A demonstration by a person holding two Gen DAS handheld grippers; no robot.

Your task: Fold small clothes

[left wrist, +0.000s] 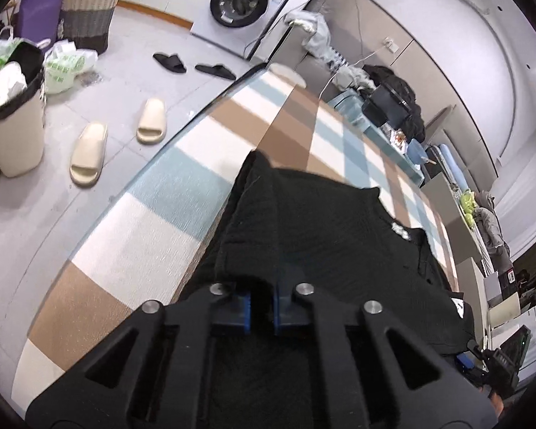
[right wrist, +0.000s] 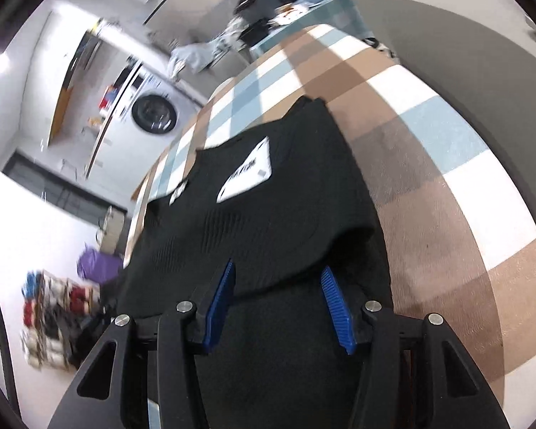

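Left gripper (left wrist: 262, 279) tips hidden by black garment (left wrist: 321, 228)

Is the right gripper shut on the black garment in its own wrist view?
No: the right gripper has its blue fingers spread wide apart over the black garment, gripping nothing.

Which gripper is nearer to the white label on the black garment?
Right. The right gripper is open over the black garment, the white label just ahead. The left gripper pinches the garment's edge, farther away.
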